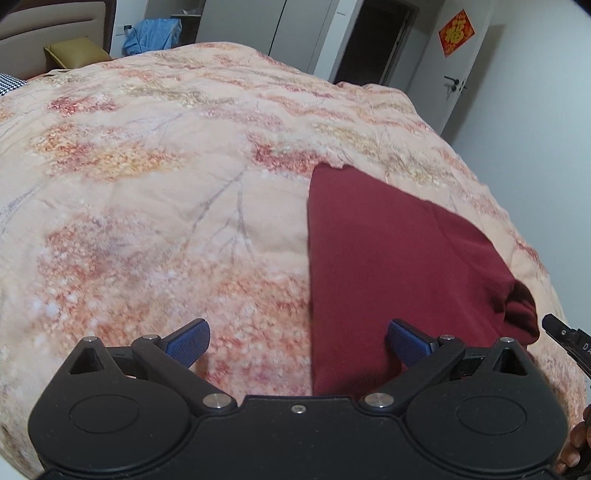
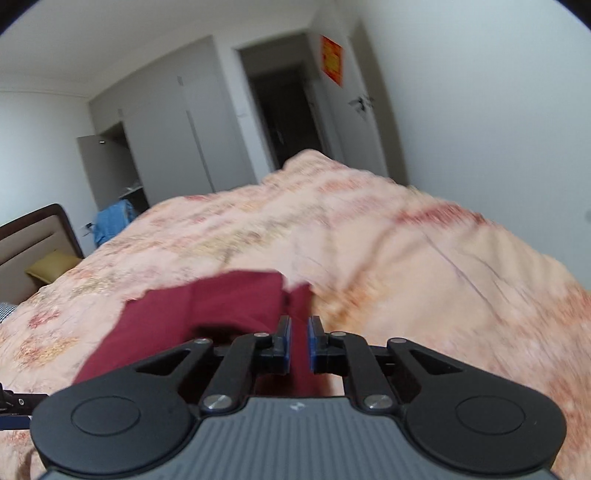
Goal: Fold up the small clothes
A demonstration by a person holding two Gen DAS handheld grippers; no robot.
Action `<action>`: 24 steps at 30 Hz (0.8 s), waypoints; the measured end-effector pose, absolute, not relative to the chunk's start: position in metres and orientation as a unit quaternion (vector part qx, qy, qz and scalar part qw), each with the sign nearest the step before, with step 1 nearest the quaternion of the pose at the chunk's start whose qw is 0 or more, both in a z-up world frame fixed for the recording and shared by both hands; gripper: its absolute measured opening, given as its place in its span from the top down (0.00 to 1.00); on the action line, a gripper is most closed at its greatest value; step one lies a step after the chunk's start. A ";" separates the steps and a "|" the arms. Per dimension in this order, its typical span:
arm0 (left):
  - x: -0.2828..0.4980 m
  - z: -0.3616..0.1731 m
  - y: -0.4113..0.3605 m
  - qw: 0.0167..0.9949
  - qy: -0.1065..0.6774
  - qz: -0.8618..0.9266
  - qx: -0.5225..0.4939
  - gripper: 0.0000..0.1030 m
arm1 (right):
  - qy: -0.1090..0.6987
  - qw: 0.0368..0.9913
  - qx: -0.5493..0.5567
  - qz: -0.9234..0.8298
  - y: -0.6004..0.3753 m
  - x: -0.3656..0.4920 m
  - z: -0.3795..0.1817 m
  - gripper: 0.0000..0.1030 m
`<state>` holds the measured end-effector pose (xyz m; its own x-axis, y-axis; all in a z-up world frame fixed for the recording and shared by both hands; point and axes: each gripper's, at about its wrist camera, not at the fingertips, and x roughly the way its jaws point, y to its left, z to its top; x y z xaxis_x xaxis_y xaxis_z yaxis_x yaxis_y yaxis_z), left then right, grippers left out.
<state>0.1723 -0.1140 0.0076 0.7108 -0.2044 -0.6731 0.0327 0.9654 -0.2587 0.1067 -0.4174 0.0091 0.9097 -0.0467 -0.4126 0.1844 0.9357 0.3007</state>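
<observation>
My left tool (image 1: 297, 341) is released, its blue pads (image 1: 188, 343) spread wide above the bed (image 1: 147, 184), one pad over the bare quilt and the other over the dark red garment (image 1: 388, 251). That garment lies flat near the bed's near right edge, its left edge straight; its near end is hidden under my left tool's body, and a bunched fold at its right end is partly in shadow. At the far right of the left view, a black part of my right tool is cut off by the frame, as are fingers at the lower corner.

My right tool (image 2: 300, 341) is clenched to a narrow gap with a strip of the red garment running between its pads (image 2: 286, 341); blur keeps me from telling whether they actually press the cloth. The right view is smeared, so the quilt's leaf pattern is hard to read there.

The bed carries a peach quilt with red and yellow foliage. Behind it, from the left: a padded headboard (image 1: 48, 33), a yellow pillow (image 1: 75, 53), blue cloth (image 1: 153, 33), grey wardrobe doors (image 1: 243, 22), a dark doorway (image 1: 376, 40), and a red paper ornament (image 1: 456, 33) on a white door.
</observation>
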 end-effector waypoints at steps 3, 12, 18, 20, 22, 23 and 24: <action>0.174 0.004 -0.115 0.915 0.381 -0.064 -0.113 0.01 | 0.200 0.962 0.180 -0.055 -0.421 0.101 0.006 0.82; 0.174 -0.008 -0.117 0.910 0.395 -0.064 -0.110 0.01 | 0.206 0.950 0.236 0.006 -0.406 0.119 0.005 0.45; 0.175 -0.009 -0.120 0.906 0.401 -0.078 -0.112 0.01 | 0.198 0.944 0.265 0.006 -0.410 0.114 0.000 0.90; 0.174 -0.008 -0.122 0.906 0.398 -0.090 -0.115 0.01 | 0.180 0.948 0.263 0.002 -0.413 0.104 0.004 0.91; 0.173 -0.010 -0.126 0.905 0.401 -0.091 -0.109 0.01 | 0.187 0.948 0.259 -0.008 -0.416 0.101 0.004 0.91; 0.173 -0.011 -0.128 0.905 0.402 -0.091 -0.105 0.01 | 0.196 0.945 0.260 -0.012 -0.417 0.103 0.000 0.91; 0.173 -0.012 -0.130 0.905 0.403 -0.091 -0.102 0.01 | 0.206 0.942 0.264 -0.014 -0.418 0.104 -0.005 0.91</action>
<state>0.1725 -0.1297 -0.0123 0.6593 -0.2464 -0.7103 0.0826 0.9628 -0.2573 0.1043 -0.4177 -0.0045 0.9148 0.0822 -0.3955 0.1352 0.8604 0.4914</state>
